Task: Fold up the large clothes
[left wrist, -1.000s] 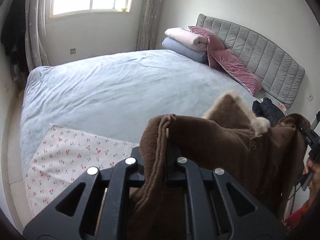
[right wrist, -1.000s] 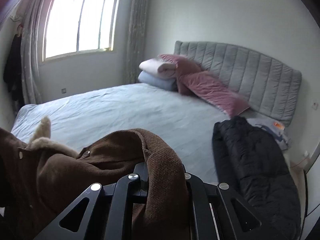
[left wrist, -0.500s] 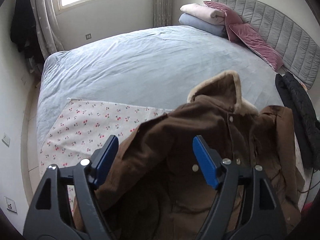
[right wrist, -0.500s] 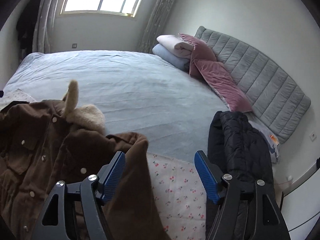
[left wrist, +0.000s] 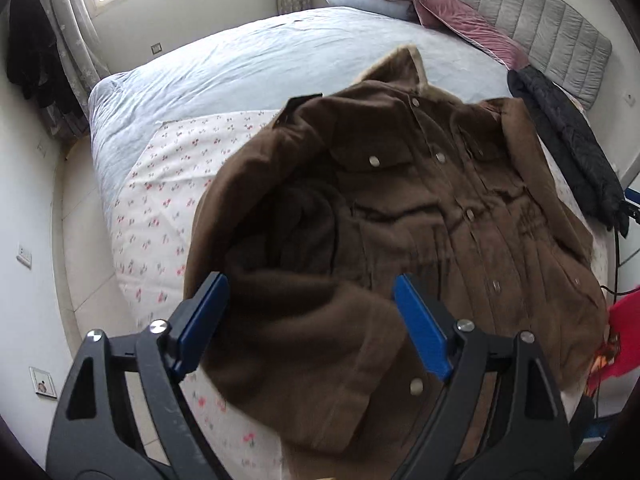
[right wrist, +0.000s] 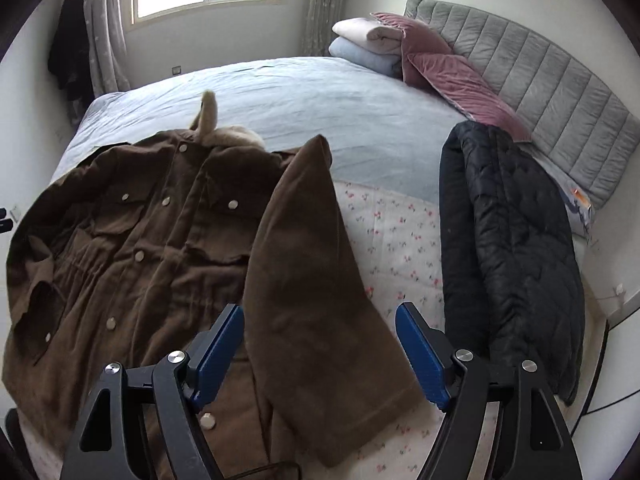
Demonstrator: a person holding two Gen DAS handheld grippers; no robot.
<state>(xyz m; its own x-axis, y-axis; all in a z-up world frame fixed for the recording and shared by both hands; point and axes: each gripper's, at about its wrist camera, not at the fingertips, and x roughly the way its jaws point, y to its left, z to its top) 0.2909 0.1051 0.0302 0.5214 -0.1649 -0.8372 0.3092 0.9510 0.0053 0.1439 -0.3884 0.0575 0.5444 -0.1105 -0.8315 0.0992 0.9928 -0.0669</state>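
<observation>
No lettering, label, brand or number can be read on the brown coat [left wrist: 420, 216], the black quilted jacket [right wrist: 516, 240] or the floral sheet [right wrist: 400, 232]; an orange mark by the headboard [right wrist: 579, 196] may be print, too small to tell

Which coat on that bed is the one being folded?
Start at the grey headboard and come down the blue bed to the flowered sheet. The brown coat lies spread there, snap-buttoned with a pale fur collar, unlike the black quilted coat bunched beside it.
</observation>
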